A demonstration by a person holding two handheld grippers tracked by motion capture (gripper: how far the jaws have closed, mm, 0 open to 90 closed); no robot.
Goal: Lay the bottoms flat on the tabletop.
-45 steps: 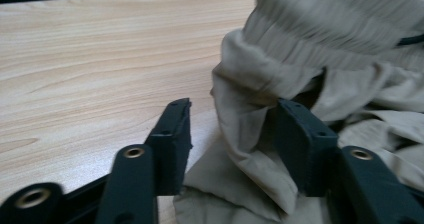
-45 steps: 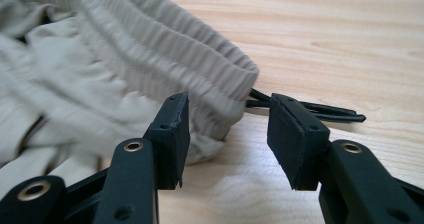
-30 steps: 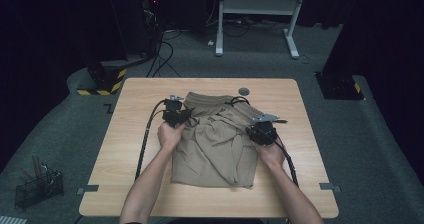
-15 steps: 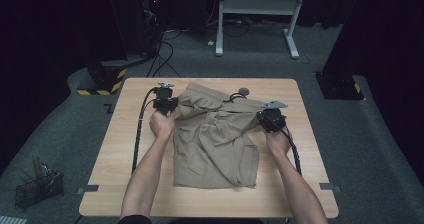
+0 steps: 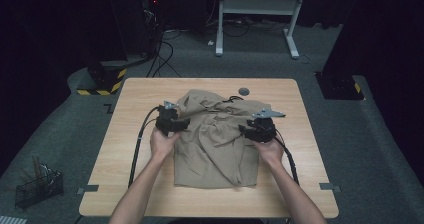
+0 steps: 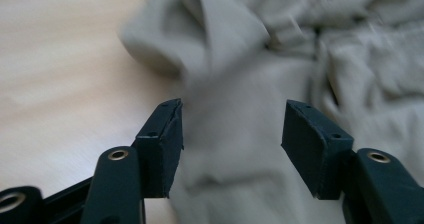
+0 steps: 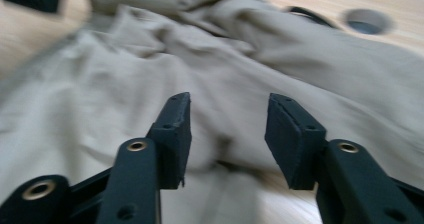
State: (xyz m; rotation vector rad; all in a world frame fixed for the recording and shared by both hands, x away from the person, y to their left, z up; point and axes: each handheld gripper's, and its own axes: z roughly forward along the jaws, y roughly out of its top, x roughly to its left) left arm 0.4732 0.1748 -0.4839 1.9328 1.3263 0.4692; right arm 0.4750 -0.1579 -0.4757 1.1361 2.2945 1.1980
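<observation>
Khaki shorts (image 5: 216,144) mid-table (image 5: 125,149), far end bunched, near end flat. Left gripper (image 5: 176,124) at left edge of cloth, jaws just opened wide, nothing pinched. Right gripper (image 5: 248,129) at right edge, jaws likewise just opened, empty, cloth beneath.

Wooden table (image 5: 150,91) = landmark, light top w/ rounded corners. Round grey grommet (image 5: 244,91) sat in top nr far edge, approx centre. Wire basket (image 5: 38,187) w/ sticks stood on grey carpet off table's near-left corner. Yellow-black striped base (image 5: 102,82) lay on floor just beyond far-left corner; black cables (image 5: 167,59) ran on floor behind it. White desk frame (image 5: 260,14) stood well beyond far edge. Black base (image 5: 340,86) sat off far-right corner.
</observation>
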